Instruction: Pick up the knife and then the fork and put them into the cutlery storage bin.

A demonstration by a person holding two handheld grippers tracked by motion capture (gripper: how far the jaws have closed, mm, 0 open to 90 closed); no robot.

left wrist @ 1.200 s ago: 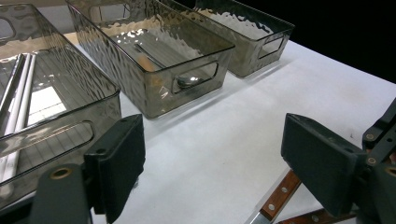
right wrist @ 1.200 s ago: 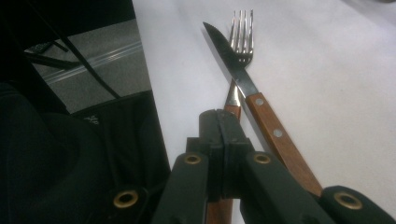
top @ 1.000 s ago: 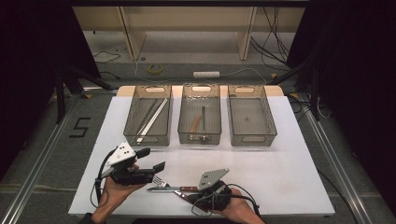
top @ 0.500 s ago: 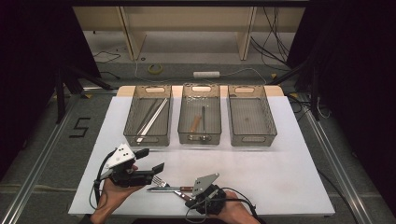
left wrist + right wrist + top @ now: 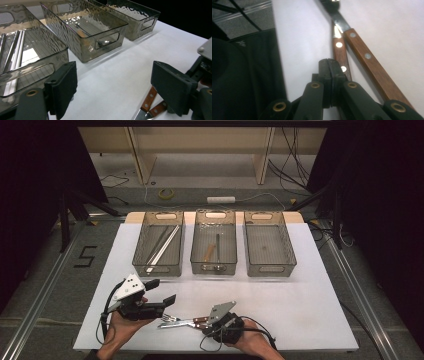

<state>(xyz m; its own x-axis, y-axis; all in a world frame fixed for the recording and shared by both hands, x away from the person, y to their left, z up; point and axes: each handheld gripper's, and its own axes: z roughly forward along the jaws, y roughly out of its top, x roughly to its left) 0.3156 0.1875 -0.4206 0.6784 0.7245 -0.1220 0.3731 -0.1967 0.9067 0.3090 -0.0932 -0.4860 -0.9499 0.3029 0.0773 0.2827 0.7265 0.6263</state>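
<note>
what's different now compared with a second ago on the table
The right gripper, jaws shut, has slid slightly toward the table's near edge beside the two wooden-handled utensils; nothing was picked up or released. The left gripper stays open just left of them, and the three bins and their contents are unchanged.

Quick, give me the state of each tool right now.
Left tool: open, nothing between its jaws.
Right tool: shut, jaws pressed together with nothing between them, beside the wooden-handled cutlery lying on the table.
</note>
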